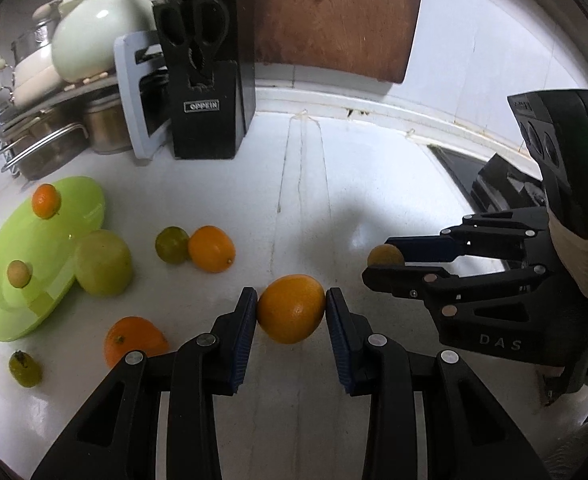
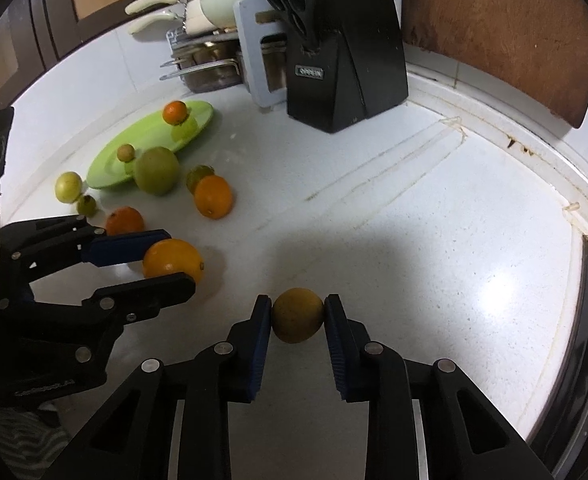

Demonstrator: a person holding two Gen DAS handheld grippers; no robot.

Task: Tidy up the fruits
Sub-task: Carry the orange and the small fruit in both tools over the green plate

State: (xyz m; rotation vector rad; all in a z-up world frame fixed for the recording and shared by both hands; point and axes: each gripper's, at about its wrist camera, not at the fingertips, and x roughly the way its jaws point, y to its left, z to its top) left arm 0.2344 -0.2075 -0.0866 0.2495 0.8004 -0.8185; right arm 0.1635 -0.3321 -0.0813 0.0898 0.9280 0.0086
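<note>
While my left gripper [image 1: 291, 308] pinches an orange [image 1: 291, 309] and my right gripper [image 2: 298, 316] pinches a dull yellow fruit [image 2: 298, 315], both mid-counter [image 2: 414, 240], I risk slips: round skins, narrow pad contact, plate [image 2: 105, 170] far left.

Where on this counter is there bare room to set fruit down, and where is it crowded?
Free: the white counter between the knife block, the curved raised edge and the right claw. Crowded: around the green plate, where loose oranges and green fruits cluster near the left claw.
</note>
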